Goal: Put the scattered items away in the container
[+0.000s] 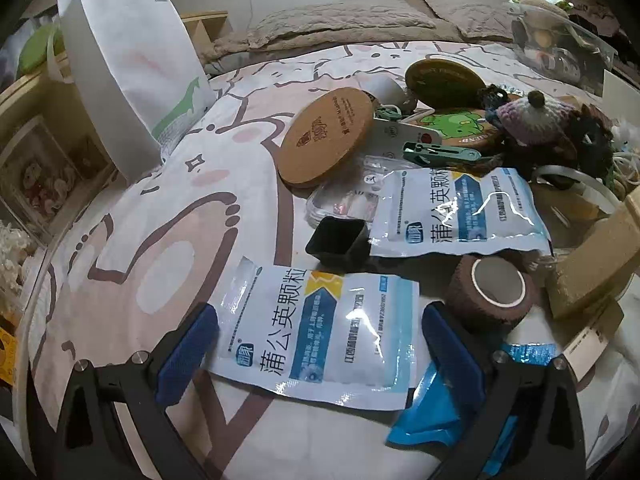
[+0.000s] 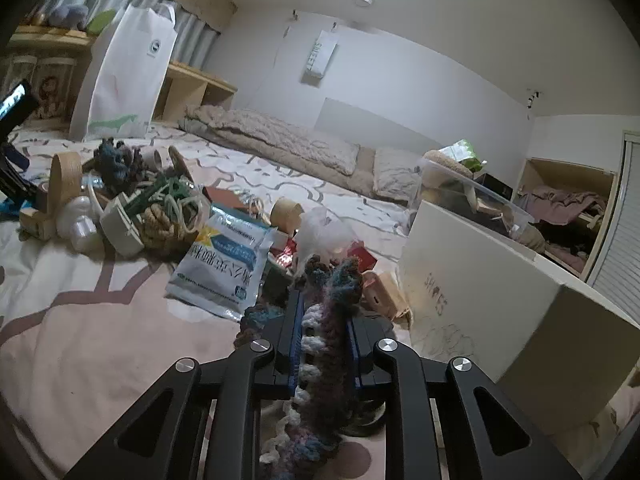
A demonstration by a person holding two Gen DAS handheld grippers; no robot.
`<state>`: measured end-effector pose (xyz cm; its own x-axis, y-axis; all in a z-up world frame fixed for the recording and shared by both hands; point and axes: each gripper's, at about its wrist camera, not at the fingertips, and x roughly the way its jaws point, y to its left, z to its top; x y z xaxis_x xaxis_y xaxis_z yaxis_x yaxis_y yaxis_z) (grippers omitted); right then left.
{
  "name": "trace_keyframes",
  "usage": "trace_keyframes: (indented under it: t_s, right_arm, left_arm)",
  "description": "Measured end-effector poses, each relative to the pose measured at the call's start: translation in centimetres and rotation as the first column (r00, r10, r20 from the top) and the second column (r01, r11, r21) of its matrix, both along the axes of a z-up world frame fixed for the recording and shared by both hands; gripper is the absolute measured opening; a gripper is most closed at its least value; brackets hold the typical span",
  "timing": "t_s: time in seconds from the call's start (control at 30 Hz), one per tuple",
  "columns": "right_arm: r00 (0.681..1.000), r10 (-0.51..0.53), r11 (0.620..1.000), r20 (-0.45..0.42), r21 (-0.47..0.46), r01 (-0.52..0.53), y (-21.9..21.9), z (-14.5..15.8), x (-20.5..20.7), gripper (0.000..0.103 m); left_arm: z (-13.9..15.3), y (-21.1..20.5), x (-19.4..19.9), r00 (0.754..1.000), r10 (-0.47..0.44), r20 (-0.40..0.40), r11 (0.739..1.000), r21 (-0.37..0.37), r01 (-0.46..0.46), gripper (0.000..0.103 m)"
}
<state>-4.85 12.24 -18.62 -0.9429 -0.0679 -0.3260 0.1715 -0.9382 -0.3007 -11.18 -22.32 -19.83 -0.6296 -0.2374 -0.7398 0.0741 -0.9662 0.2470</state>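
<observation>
My left gripper (image 1: 320,344) is open, its blue pads either side of a white and blue medicine sachet (image 1: 320,332) lying flat on the bed sheet. A second sachet (image 1: 460,208) lies behind it, next to a black square cup (image 1: 338,240) and a brown bandage roll (image 1: 492,292). My right gripper (image 2: 322,320) is shut on a multicoloured crocheted piece (image 2: 324,352) held above the bed. A white box (image 2: 492,312) stands right beside it. A third sachet (image 2: 226,264) lies ahead on the left.
Cork coasters (image 1: 328,136), a green clip (image 1: 440,154), a knitted hat (image 1: 536,118) and a wooden block (image 1: 600,256) crowd the bed. A tall white paper bag (image 1: 132,56) stands at the left. A clear plastic bin (image 2: 472,196) sits behind the box.
</observation>
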Motion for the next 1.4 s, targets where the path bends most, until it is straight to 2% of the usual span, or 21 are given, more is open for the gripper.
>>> trace_keyframes:
  t_s: [0.2,0.33,0.47,0.57,0.83,0.87,0.9,0.93,0.97,1.03,1.13,1.27,1.33,1.4]
  right_arm:
    - [0.996,0.069,0.987,-0.056,-0.144,-0.077,1.2,2.6,1.8,0.018]
    - [0.982,0.175,0.955,-0.067,-0.231,-0.186,0.9,4.0,3.3,0.018]
    - [0.959,0.276,0.915,-0.063,-0.288,-0.282,0.1,4.6,4.5,0.018]
    - [0.949,0.314,0.901,-0.029,-0.307,-0.308,-0.4,4.3,4.2,0.018]
    - [0.948,0.293,0.923,0.122,-0.296,-0.247,0.0,0.4,0.1,0.02]
    - [0.947,0.292,0.923,0.133,-0.298,-0.243,0.1,0.3,-0.1,0.032]
    - [0.948,0.289,0.921,0.133,-0.309,-0.238,0.3,0.3,-0.2,0.073]
    - [0.949,0.292,0.913,0.117,-0.33,-0.24,0.7,0.5,0.0,0.095]
    - [0.95,0.299,0.901,0.086,-0.353,-0.251,1.1,0.8,0.3,0.103]
    - [0.95,0.31,0.887,0.031,-0.369,-0.277,1.6,1.5,0.7,0.103]
    - [0.933,0.359,0.879,0.02,-0.342,-0.332,1.5,2.2,0.9,0.103]
    - [0.9,0.426,0.874,0.092,-0.3,-0.382,0.7,2.0,0.9,0.103]
    - [0.901,0.409,0.883,0.145,-0.312,-0.351,0.6,1.7,0.3,0.103]
    - [0.888,0.412,0.88,0.204,-0.343,-0.329,0.7,1.2,-0.3,0.103]
  left_arm:
    - [-0.1,-0.1,-0.1,1.0,0.01,-0.001,1.0,0.015,-0.01,0.103]
    - [-0.2,-0.5,0.0,1.0,0.021,0.006,0.998,0.063,-0.021,0.103]
    - [-0.2,-0.4,0.0,1.0,0.015,0.0,0.999,0.049,-0.015,0.103]
    - [-0.3,-0.7,0.0,1.0,0.02,0.0,0.998,0.068,-0.02,0.103]
    - [-0.4,-0.6,0.1,1.0,0.02,-0.005,0.997,0.069,-0.02,0.103]
    - [-0.4,-0.6,0.1,1.0,0.02,-0.005,0.998,0.067,-0.019,0.103]
    - [-0.4,-0.6,0.0,1.0,0.02,-0.004,0.998,0.065,-0.019,0.103]
    - [-0.4,-0.6,0.0,1.0,0.02,-0.004,0.998,0.065,-0.019,0.103]
    - [-0.4,-0.6,0.1,1.0,0.02,-0.004,0.998,0.064,-0.02,0.103]
    - [-0.4,-0.6,0.1,1.0,0.02,-0.005,0.998,0.066,-0.02,0.103]
    - [-0.4,-0.6,0.1,1.0,0.021,-0.005,0.997,0.069,-0.021,0.103]
    - [-0.3,-0.6,0.1,1.0,0.021,-0.005,0.997,0.073,-0.021,0.103]
    - [-0.3,-0.5,0.1,1.0,0.017,-0.005,0.997,0.075,-0.017,0.103]
    - [-0.3,-0.5,0.3,1.0,0.006,-0.009,0.997,0.079,-0.005,0.103]
